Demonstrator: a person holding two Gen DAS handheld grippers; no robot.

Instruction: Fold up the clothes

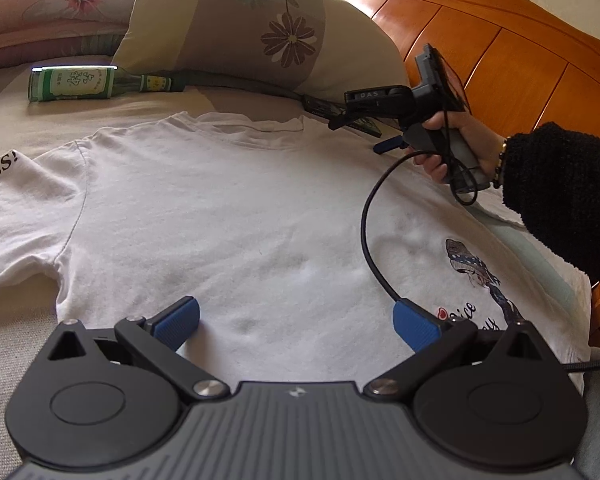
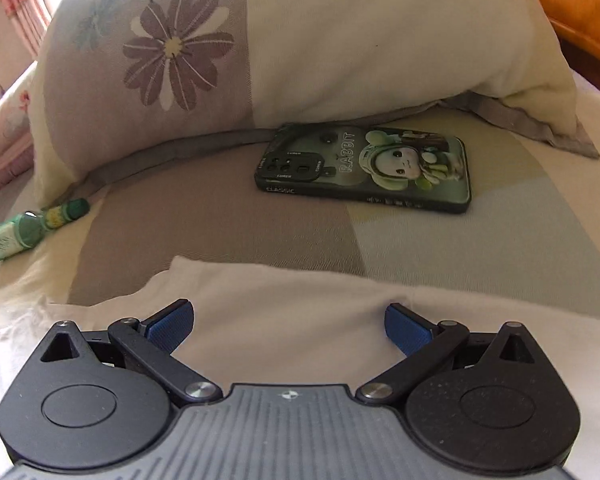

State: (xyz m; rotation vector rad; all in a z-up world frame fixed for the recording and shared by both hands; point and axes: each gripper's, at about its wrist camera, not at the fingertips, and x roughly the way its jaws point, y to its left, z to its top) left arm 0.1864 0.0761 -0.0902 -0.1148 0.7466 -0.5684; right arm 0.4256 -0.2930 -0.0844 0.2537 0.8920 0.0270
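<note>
The white T-shirt (image 1: 228,208) is lying flat on the bed, its collar edge nearing the phone (image 2: 364,168) and pillow (image 2: 340,40). Both the left gripper (image 1: 296,322) and right gripper (image 2: 288,322) are hovering open-jawed (holding nothing). One sleeve is running off-frame.
</note>
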